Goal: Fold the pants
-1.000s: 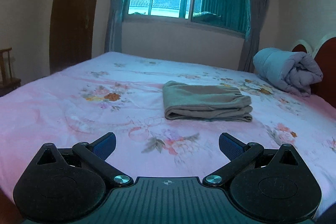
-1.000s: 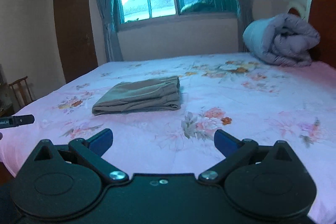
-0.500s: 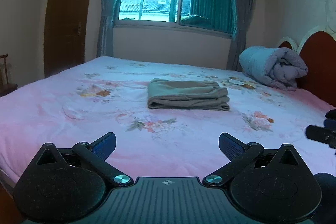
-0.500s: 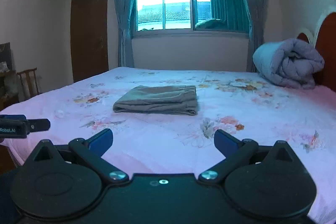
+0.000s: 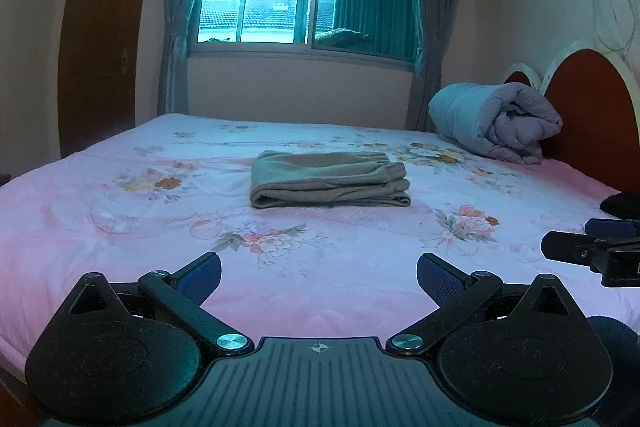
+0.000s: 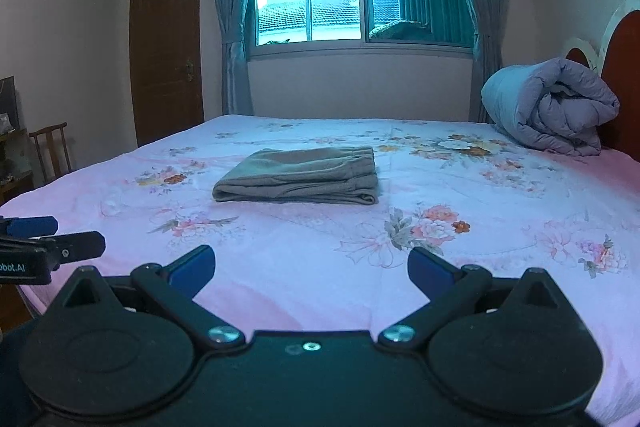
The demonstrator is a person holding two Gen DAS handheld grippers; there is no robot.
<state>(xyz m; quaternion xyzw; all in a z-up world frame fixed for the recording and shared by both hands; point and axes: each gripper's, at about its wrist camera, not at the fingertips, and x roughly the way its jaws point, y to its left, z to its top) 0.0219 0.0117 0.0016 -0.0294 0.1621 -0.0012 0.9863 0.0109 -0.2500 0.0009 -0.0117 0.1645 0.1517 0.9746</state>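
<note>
The grey-brown pants [image 5: 330, 185] lie folded in a neat flat stack in the middle of the bed; they also show in the right wrist view [image 6: 300, 181]. My left gripper [image 5: 319, 273] is open and empty, held over the near edge of the bed, well short of the pants. My right gripper [image 6: 310, 265] is open and empty, also back at the near edge. Each gripper shows at the side of the other's view.
The bed [image 5: 120, 227] has a pink floral sheet. A rolled grey quilt [image 5: 496, 123] lies at the red headboard [image 5: 588, 115] on the right. A window with curtains is behind. A wooden chair [image 6: 50, 151] and a brown door [image 6: 166, 35] stand on the left.
Both grippers have drawn back and risen from the pants, which now look smaller and farther. Both stay open. The pants have not moved.
</note>
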